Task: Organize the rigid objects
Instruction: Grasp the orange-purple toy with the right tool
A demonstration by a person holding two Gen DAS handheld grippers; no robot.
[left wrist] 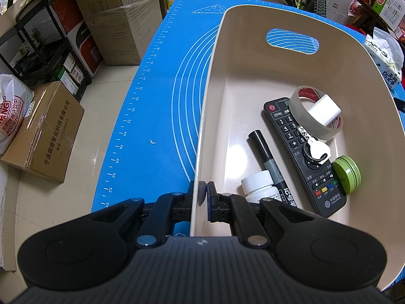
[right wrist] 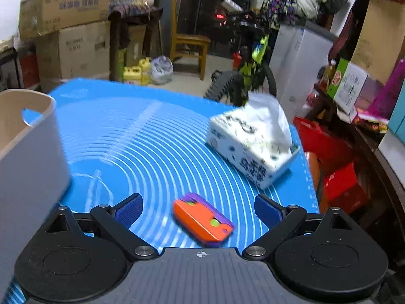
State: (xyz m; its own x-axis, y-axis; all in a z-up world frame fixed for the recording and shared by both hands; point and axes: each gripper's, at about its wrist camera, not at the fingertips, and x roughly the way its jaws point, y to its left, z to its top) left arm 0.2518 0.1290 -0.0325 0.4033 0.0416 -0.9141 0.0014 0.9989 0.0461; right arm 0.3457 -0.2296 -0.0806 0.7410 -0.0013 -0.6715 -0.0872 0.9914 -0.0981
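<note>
Left wrist view: the left gripper [left wrist: 203, 194] is clamped on the rim of one beige basket [left wrist: 374, 136] standing on the blue mat [left wrist: 157, 101]. Inside lie one remote control [left wrist: 303, 162] marked "China Mobile", one tape roll [left wrist: 303, 116], one white charger [left wrist: 325, 110], one key [left wrist: 314, 143], one black marker [left wrist: 268, 162], one white bottle [left wrist: 257, 186] and one green tin [left wrist: 346, 173].

Right wrist view: the right gripper [right wrist: 200, 210] is spread wide around one orange-and-purple toy [right wrist: 202, 219] lying on the mat, near one tissue pack [right wrist: 253, 144].

One basket [left wrist: 217, 81]; one remote [left wrist: 303, 157]

Blk grippers [right wrist: 198, 211], blue pads [right wrist: 129, 212].
</note>
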